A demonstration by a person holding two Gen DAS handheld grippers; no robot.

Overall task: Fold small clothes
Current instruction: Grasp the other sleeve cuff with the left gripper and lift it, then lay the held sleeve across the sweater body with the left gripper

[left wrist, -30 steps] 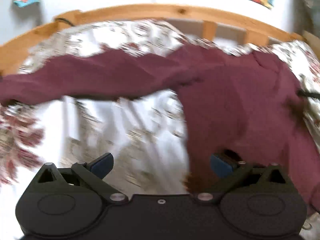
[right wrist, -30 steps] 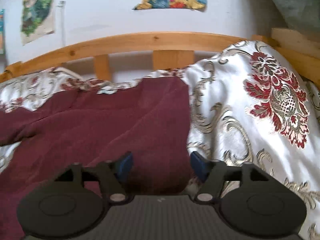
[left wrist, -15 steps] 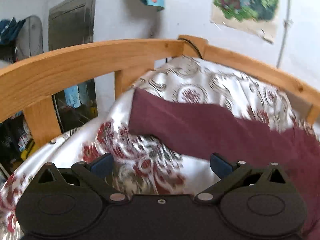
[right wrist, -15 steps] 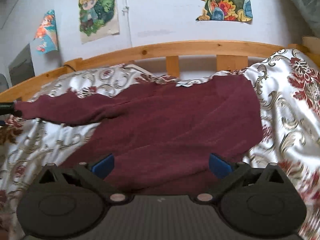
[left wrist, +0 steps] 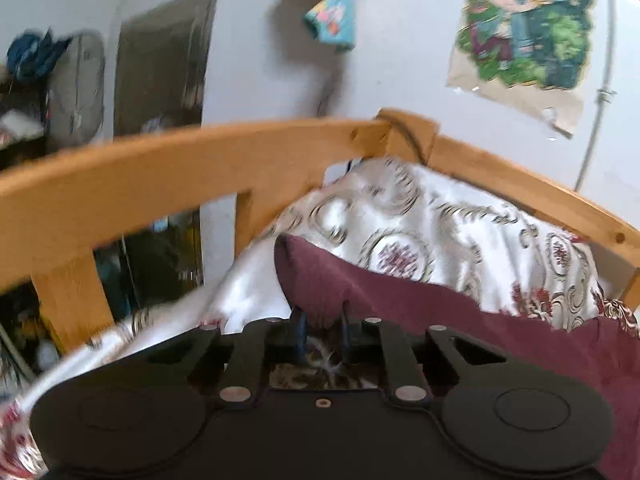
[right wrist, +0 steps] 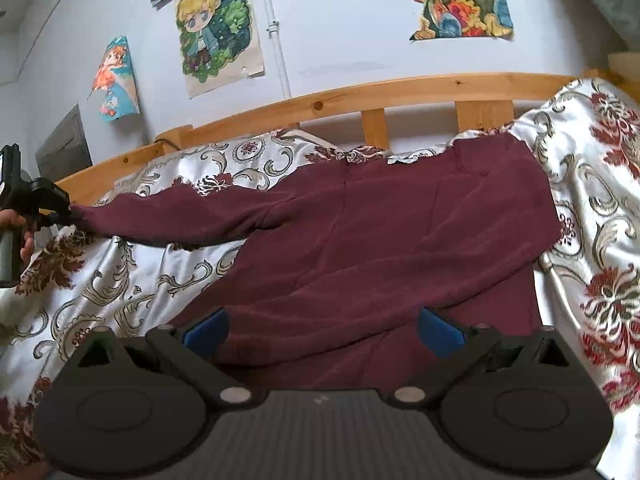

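Note:
A maroon long-sleeved garment [right wrist: 400, 240] lies spread on the patterned bed cover [right wrist: 120, 280], one sleeve [right wrist: 180, 220] stretched out to the left. In the left wrist view, the cuff of that sleeve [left wrist: 320, 280] sits between the fingers of my left gripper [left wrist: 323, 330], whose jaws are closing and pinch the cloth. The right wrist view shows the same left gripper [right wrist: 66, 210] at the sleeve's tip, held by a hand [right wrist: 16, 224]. My right gripper [right wrist: 322, 328] hangs open over the garment's near edge, nothing between its blue pads [right wrist: 206, 330].
A wooden bed rail [right wrist: 400, 88] runs along the far side and bends round the left end [left wrist: 160, 168]. Posters [right wrist: 216, 28] hang on the wall behind it. The cover bunches up high at the right [right wrist: 600, 200]. Beyond the left rail is a dark doorway [left wrist: 160, 72].
The left gripper swung left to the sleeve's end and its jaws went from wide open to pinched on the cuff. The right gripper backed off and opened wider.

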